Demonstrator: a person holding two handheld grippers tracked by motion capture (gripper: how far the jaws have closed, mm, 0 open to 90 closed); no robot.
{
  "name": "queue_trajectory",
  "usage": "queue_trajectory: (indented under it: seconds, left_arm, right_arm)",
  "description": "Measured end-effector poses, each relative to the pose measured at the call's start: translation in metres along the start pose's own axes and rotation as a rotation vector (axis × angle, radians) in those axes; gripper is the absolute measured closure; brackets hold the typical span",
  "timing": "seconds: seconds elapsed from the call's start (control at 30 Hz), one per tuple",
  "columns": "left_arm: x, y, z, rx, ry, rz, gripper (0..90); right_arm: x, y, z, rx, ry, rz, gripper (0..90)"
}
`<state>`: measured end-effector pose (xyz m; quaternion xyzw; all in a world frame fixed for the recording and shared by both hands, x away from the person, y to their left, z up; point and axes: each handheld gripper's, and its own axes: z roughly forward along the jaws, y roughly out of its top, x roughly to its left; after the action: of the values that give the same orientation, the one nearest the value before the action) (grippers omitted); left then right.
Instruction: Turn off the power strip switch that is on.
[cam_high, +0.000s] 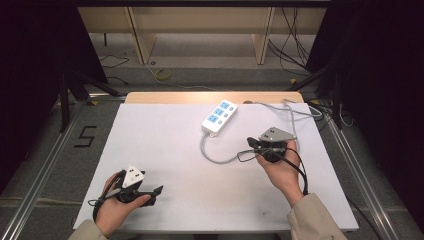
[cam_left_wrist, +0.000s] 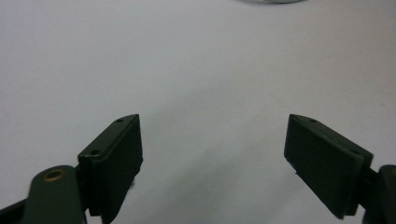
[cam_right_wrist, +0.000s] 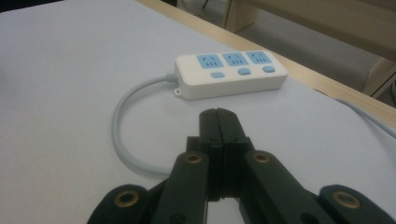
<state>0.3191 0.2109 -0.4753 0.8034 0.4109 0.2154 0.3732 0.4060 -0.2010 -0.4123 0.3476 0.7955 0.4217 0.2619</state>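
White table (cam_high: 165, 150): power strip (cam_high: 219, 117) lies far-center, long side slanting far-right. Right gripper (cam_high: 251, 143), jaws pressed together, empty, sits just near & right of it. Left gripper (cam_high: 157, 192) wide apart, well away.

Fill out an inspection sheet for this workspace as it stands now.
Surface: white table top, bare wooden strip along the far edge.
Job's things: white power strip with three blue sockets, lying flat, nothing plugged in.
Clutter: nothing seen.
Grippers: left hand-held gripper open over bare table; right hand-held gripper shut, empty, pointing at the strip.
Cables: grey cord loops from the strip toward the right hand-held gripper.
Surroundings: dark curtains, floor cables, tape roll.
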Motion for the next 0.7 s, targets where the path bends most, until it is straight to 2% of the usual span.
queue_trajectory:
  seconds: [0.7]
  left_arm:
    - [0.001, 0.0, 0.001, 0.002, 0.006, 0.005, 19.2]
  right_arm:
    - [-0.005, 0.01, 0.012, 0.037, 0.001, 0.0, 90.0]
